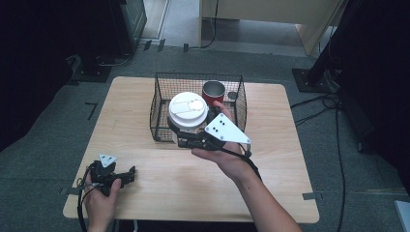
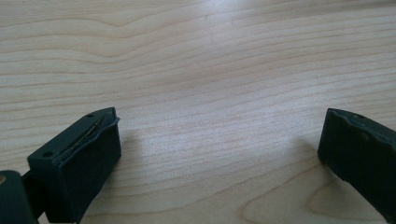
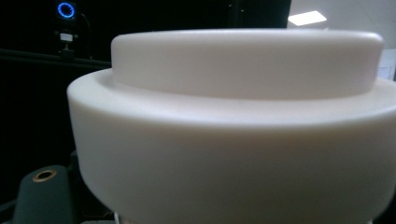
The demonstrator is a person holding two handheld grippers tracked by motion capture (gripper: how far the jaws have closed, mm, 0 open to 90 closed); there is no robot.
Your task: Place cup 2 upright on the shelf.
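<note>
A white cup with a white lid (image 1: 188,110) is held up at the front wall of a black wire basket (image 1: 159,82); whether it hangs above that wall or just inside it I cannot tell. My right gripper (image 1: 186,137) is shut on the cup below the lid, with the grey plate on top. Up close in the right gripper view, the lid (image 3: 233,116) hides the jaws. A red mug (image 1: 213,92) stands upright in the basket's back right corner. My left gripper (image 1: 128,175) rests on the table at the front left. It is open (image 2: 219,154), with bare wood between the jaws.
The wooden table (image 1: 193,183) has free room in front of the basket and on both sides. Cables lie on the grey floor to the right, and dark stands flank the table at the back.
</note>
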